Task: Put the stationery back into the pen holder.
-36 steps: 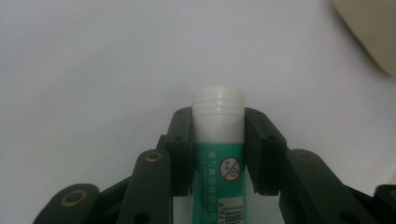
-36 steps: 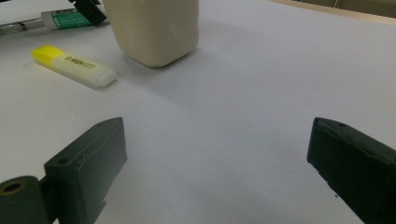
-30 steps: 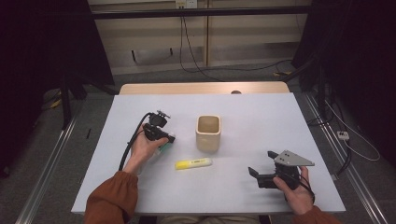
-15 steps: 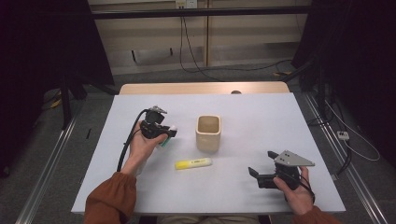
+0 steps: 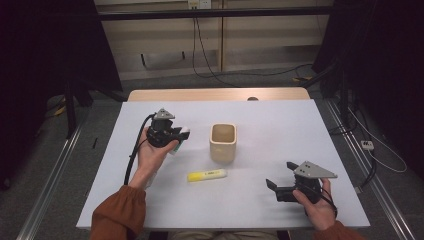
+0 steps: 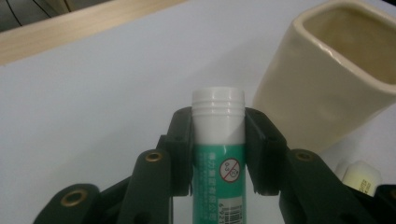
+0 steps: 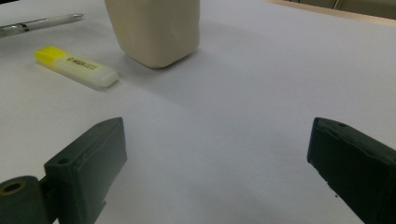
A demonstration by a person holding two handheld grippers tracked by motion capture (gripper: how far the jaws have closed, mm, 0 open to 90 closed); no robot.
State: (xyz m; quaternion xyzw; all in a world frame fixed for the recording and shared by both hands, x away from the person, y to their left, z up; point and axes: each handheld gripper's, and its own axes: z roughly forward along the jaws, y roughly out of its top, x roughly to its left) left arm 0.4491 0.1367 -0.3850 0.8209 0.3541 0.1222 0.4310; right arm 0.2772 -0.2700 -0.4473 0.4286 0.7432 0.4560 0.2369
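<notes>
My left gripper (image 5: 174,135) is lifted above the table's left half, shut on a glue stick (image 5: 182,136). The stick has a green body and a white ribbed cap. In the left gripper view the glue stick (image 6: 218,154) stands between the two black jaws of the left gripper (image 6: 218,122), and both pads press its sides. A cream square cup (image 5: 222,142) stands upright mid-table, just right of the held stick, and shows as the cup (image 6: 327,70) close by. My right gripper (image 5: 274,190) rests low at the front right, open, with bare table between the jaws of the gripper (image 7: 219,154).
A yellow highlighter (image 5: 206,175) lies flat in front of the cup, also seen as the highlighter (image 7: 77,67). A pen (image 7: 37,23) lies beyond it on the white table (image 5: 280,125). A wooden strip (image 5: 215,94) borders the far edge.
My left hand has risen and moved slightly farther from the front edge, carrying the glue stick. The right gripper, cup and highlighter have stayed put.
</notes>
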